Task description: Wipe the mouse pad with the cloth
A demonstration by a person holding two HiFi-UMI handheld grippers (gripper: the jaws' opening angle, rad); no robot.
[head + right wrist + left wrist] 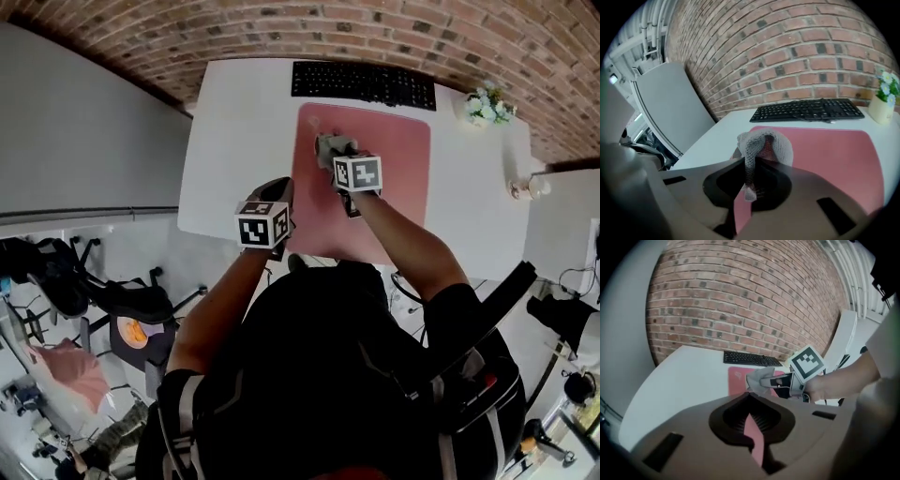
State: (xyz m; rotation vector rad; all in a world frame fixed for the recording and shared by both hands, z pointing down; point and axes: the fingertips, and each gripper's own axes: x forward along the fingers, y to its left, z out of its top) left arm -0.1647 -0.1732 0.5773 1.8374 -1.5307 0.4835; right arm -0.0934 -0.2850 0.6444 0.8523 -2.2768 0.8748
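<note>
The cloth (765,142) is grey and knitted, and it looks soft, floppy and very light. It bends and folds over by itself, so it will not hurt anything, but it could slip out of a weak hold. The right gripper (747,183) has its jaws closed tight on one bunched-up part of the cloth, and the rest puffs out in front of the jaws. That looks like a good place to hold it, because the loose part can press flat and rub the pad. The cloth is over the far left part of the pink mouse pad (398,192). I cannot tell if it is touching the pad yet. The pad lies flat on the white counter (234,141), just in front of the black keyboard (364,84). It looks thin and bendy and may slide when it is rubbed hard. The left gripper (279,187) is by the near left edge of the pad. Its jaws are almost together and hold nothing.
</note>
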